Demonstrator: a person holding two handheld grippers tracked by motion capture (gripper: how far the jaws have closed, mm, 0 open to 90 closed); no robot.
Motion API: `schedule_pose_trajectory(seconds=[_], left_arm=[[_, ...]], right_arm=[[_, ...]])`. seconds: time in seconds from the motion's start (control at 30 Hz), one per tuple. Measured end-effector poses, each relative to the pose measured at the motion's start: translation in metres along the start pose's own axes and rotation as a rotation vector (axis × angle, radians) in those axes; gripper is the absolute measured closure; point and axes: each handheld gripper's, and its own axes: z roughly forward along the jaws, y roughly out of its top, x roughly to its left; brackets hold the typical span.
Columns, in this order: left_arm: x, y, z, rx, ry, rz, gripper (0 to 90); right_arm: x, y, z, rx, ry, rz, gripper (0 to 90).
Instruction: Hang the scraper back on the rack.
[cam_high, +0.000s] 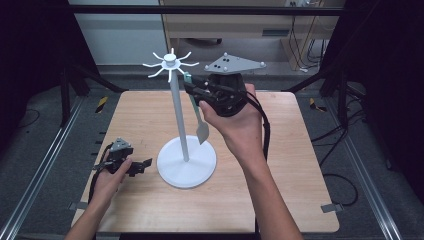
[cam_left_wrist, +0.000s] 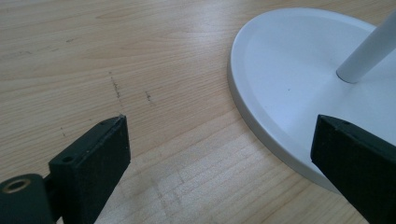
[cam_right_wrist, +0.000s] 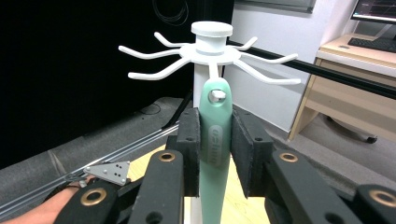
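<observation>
A white utensil stand (cam_high: 178, 115) rises from a round base (cam_high: 186, 162) mid-table, with a ring of hooks (cam_high: 170, 62) at its top. A spatula (cam_high: 202, 131) with a mint-green handle (cam_right_wrist: 214, 158) hangs beside the pole, and a hook tip pokes through the hole at the handle's end. My right gripper (cam_high: 190, 87) is held up high and shut on that handle (cam_right_wrist: 215, 122). My left gripper (cam_high: 145, 164) rests low on the table just left of the base, open with nothing between its jaws (cam_left_wrist: 219, 158). The base rim (cam_left_wrist: 289, 70) lies close to its right jaw.
The wooden table (cam_high: 280, 190) has bare surface around the stand. Black frame posts and rails (cam_high: 60, 145) flank it. A desk (cam_high: 240, 25) and cables stand behind the far edge. The right gripper's cable (cam_high: 266, 130) trails down over the forearm.
</observation>
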Motion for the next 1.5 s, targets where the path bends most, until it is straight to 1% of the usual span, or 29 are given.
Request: schedule_pose_trajectory(seconds=[0.1, 0.2, 0.43, 0.53, 0.73, 0.93, 1.13, 1.3, 1.5], left_arm=[[0.0, 0.0, 0.0, 0.003, 0.001, 0.001, 4.4], [0.0, 0.0, 0.0, 0.005, 0.001, 0.001, 4.4], [0.0, 0.0, 0.0, 0.005, 0.001, 0.0, 4.4], [0.0, 0.0, 0.001, 0.008, 0.001, 0.002, 4.4], [-0.001, 0.0, 0.001, 0.009, 0.0, 0.003, 4.4], [0.0, -0.001, 0.0, 0.011, 0.0, 0.003, 4.4], [0.0, -0.001, 0.0, 0.012, 0.001, 0.0, 4.4], [0.0, -0.001, 0.001, 0.009, 0.003, 0.0, 4.4], [0.0, -0.001, 0.001, 0.008, 0.001, 0.0, 4.4]], right_arm=[[-0.001, -0.001, -0.001, 0.002, 0.002, 0.001, 69.7], [-0.001, -0.002, -0.002, 0.004, -0.003, 0.005, 67.8], [-0.006, -0.008, -0.012, 0.018, -0.021, 0.0, 68.1], [-0.01, -0.011, -0.018, 0.029, -0.038, -0.001, 68.5], [-0.021, -0.015, -0.028, 0.055, -0.087, 0.014, 69.1], [-0.03, -0.017, -0.031, 0.085, -0.132, 0.012, 67.7], [-0.037, -0.021, -0.034, 0.117, -0.198, 0.01, 61.0], [-0.042, -0.027, -0.036, 0.124, -0.243, 0.016, 54.1], [-0.048, -0.039, -0.036, 0.151, -0.301, 0.012, 43.1]])
